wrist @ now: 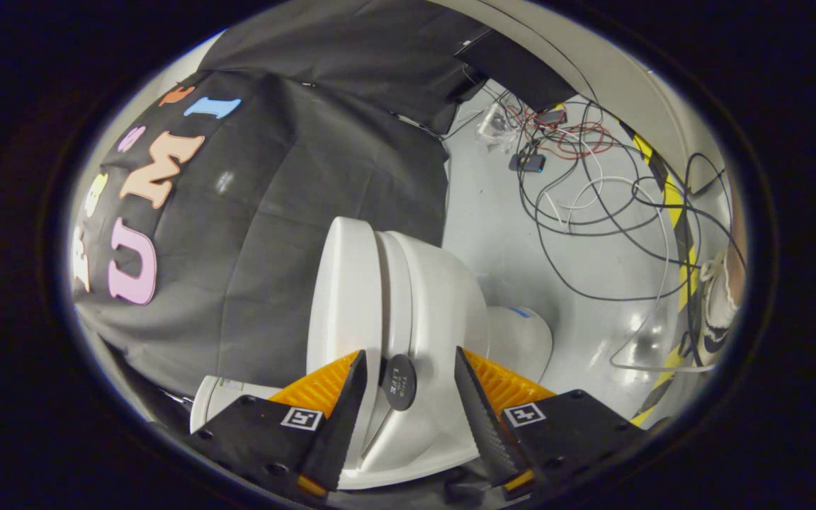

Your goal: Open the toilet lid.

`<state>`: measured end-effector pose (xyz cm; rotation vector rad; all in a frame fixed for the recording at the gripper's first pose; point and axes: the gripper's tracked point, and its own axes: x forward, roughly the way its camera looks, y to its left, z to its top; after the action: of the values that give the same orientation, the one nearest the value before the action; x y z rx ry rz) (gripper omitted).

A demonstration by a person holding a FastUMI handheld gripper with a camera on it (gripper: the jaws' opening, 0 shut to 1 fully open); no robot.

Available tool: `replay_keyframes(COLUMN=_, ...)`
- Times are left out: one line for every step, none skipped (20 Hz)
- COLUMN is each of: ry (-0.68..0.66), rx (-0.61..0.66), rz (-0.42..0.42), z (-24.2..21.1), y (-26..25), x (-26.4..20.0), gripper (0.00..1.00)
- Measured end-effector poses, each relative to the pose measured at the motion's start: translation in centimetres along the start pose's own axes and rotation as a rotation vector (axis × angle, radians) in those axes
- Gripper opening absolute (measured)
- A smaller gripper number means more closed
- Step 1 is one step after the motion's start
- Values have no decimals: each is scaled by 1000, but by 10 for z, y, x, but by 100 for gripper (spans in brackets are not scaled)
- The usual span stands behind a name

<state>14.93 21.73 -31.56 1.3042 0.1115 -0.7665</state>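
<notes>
The smooth white plastic toilet lid point(341, 283) looks lifted up, standing apart from the rounded white toilet seat and bowl point(436, 297). The toilet sits right in front of the black cloth wall point(273, 212). A small round black disc point(399, 382) is stuck on the toilet, between the fingers. The gripper point(408, 386) is wide open and holds nothing; its fingers sit on both sides of the toilet's near edge. Far off to the right, black, white and red wires point(592, 184) lie tangled on the shiny grey floor point(493, 234), near a shoe point(716, 312).
</notes>
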Motion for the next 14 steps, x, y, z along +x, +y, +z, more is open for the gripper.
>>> replay_keyframes(ry=3, rx=-1, rz=1, z=-1, y=0, x=1, gripper=78)
replay_keyframes(ry=6, rx=0, rz=0, z=-1, y=-1, x=2, gripper=78)
replay_keyframes(ry=10, rx=0, rz=1, z=-2, y=-1, x=3, gripper=78)
replay_keyframes(ry=12, rx=0, rz=3, z=-1, y=-1, x=4, gripper=78)
replay_keyframes(ry=11, rx=3, rz=1, z=0, y=-3, x=6, gripper=78)
replay_keyframes(ry=10, rx=10, rz=2, z=0, y=-4, x=6, gripper=78)
replay_keyframes(ry=11, rx=17, rz=7, z=1, y=-4, x=7, gripper=78)
replay_keyframes(ry=12, rx=24, rz=12, z=0, y=-4, x=7, gripper=78)
replay_keyframes(ry=10, rx=29, rz=7, z=0, y=-6, x=8, gripper=78)
replay_keyframes(ry=14, rx=50, rz=11, z=-2, y=-6, x=10, gripper=78)
replay_keyframes(ry=25, rx=66, rz=22, z=-1, y=-5, x=12, gripper=72)
replay_keyframes(ry=30, rx=70, rz=31, z=-4, y=-3, x=14, gripper=66)
replay_keyframes(ry=36, rx=72, rz=37, z=-5, y=-1, x=15, gripper=61)
replay_keyframes(ry=43, rx=64, rz=36, z=-9, y=-2, x=15, gripper=55)
